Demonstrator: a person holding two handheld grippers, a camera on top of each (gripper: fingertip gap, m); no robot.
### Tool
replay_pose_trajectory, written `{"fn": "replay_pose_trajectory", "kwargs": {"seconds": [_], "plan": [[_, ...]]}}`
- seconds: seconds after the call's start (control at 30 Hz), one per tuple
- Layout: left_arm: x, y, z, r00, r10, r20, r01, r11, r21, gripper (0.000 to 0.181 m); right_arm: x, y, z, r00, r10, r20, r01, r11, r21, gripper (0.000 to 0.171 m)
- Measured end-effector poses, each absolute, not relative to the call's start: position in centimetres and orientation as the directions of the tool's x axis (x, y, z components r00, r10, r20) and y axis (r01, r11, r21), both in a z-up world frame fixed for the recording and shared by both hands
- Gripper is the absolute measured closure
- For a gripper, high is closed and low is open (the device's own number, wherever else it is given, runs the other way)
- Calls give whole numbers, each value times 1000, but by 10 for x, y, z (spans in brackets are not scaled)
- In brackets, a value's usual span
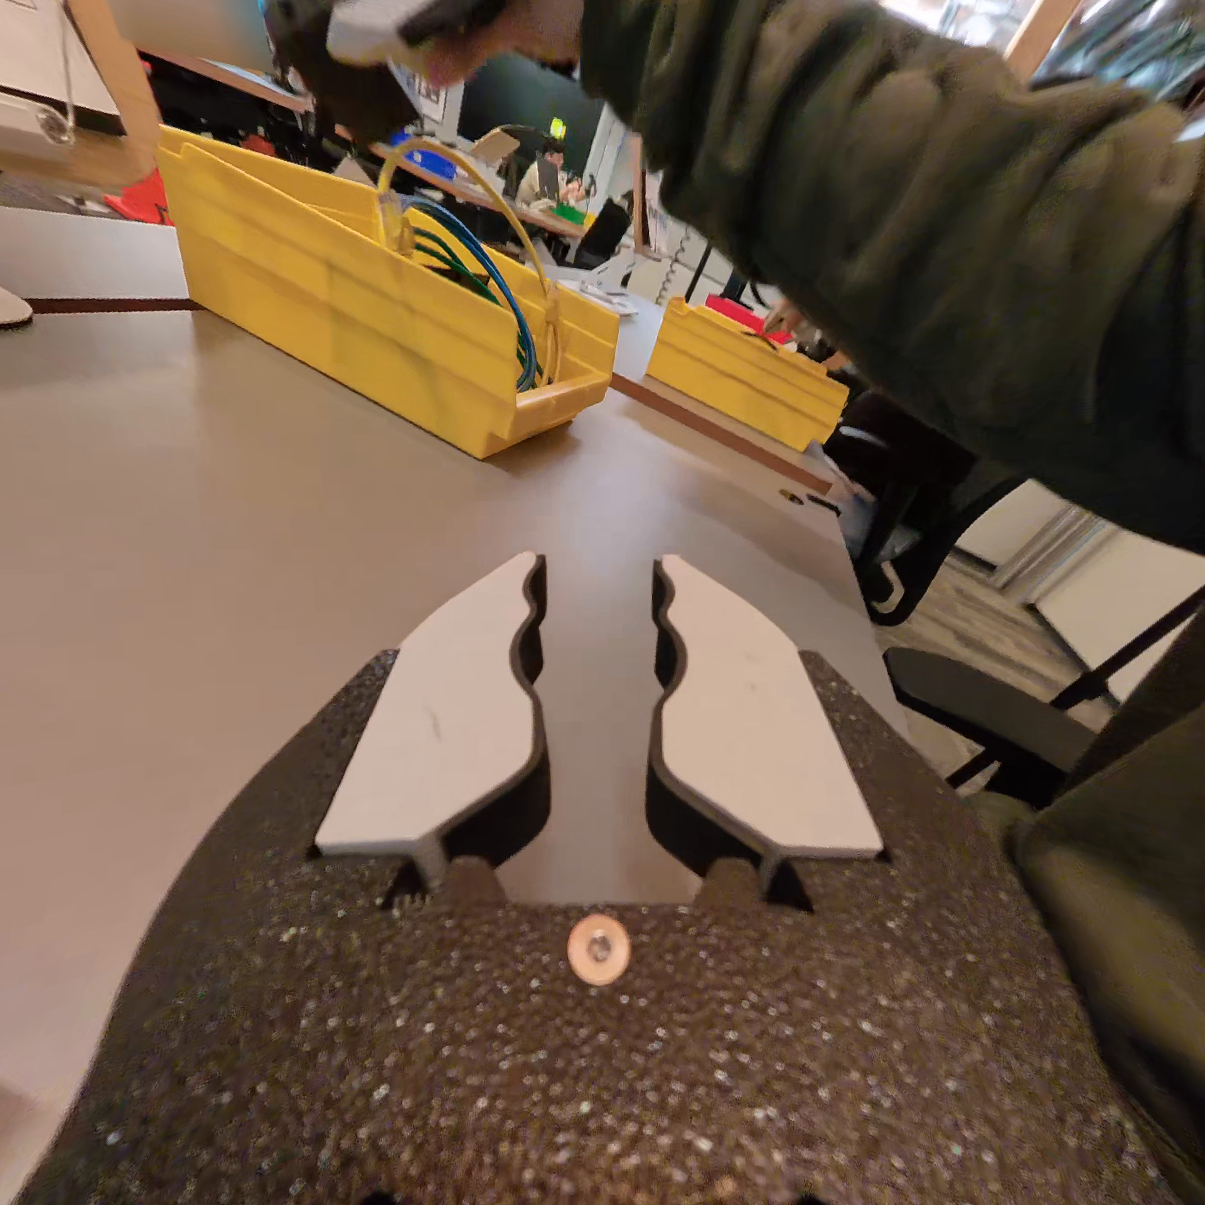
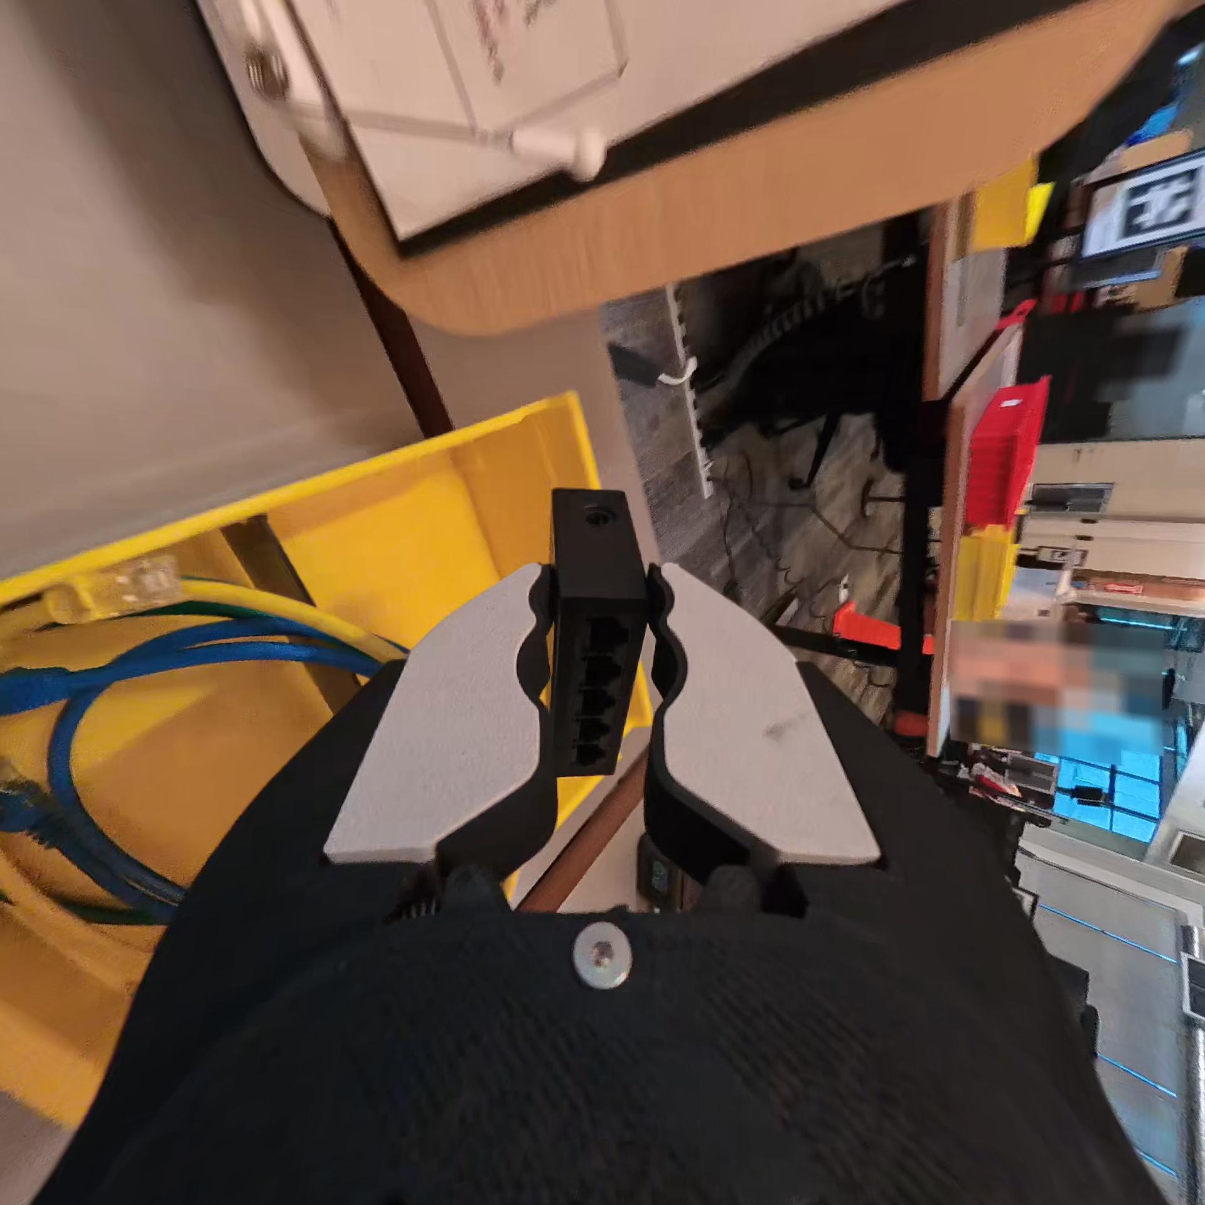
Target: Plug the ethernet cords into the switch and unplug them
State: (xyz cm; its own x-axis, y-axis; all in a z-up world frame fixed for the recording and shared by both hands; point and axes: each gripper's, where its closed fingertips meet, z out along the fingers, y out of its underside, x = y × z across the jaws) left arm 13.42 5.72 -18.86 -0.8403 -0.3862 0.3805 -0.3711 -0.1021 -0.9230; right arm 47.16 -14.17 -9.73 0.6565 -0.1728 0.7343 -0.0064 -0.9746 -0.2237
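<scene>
My right gripper [image 2: 600,574] is shut on a small black switch [image 2: 595,626] and holds it in the air above the yellow bin [image 2: 404,521]. The switch's row of ports faces the camera. Yellow, blue and green ethernet cords [image 2: 195,645] lie coiled in the bin, one clear plug [image 2: 124,587] near its rim. In the left wrist view my left gripper [image 1: 598,567] is open and empty, low over the grey table [image 1: 195,521]. The bin [image 1: 365,313] stands ahead of it with the cords [image 1: 495,280] looping out. The right gripper [image 1: 404,26] shows blurred at the top.
A person's dark green sleeve [image 1: 913,228] crosses the upper right of the left wrist view. A second yellow bin [image 1: 737,378] sits on the table behind. The table edge and black chairs [image 1: 965,717] are to the right. A wooden shelf [image 2: 652,248] hangs over the bin. Left tips to right tips: about 40 centimetres.
</scene>
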Motion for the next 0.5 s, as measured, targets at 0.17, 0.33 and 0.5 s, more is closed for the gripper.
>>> {"fn": "replay_pose_trajectory", "kwargs": {"seconds": [0.17,0.33,0.5], "plan": [[137,63,-185,-827,-398,396,-367,-149,-918,153,482,-150,-160,734,-149,662,-58,-986,-157,143],[134,57,-190,-836,-439,329,-332,-72,-940,148,487,-149,-152,687,-231,689,-77,-966,-248,135],[138,56,-195,-817,-483,314,-336,-43,-941,145,466,-155,-99,545,-471,694,-152,-869,-470,115]]}}
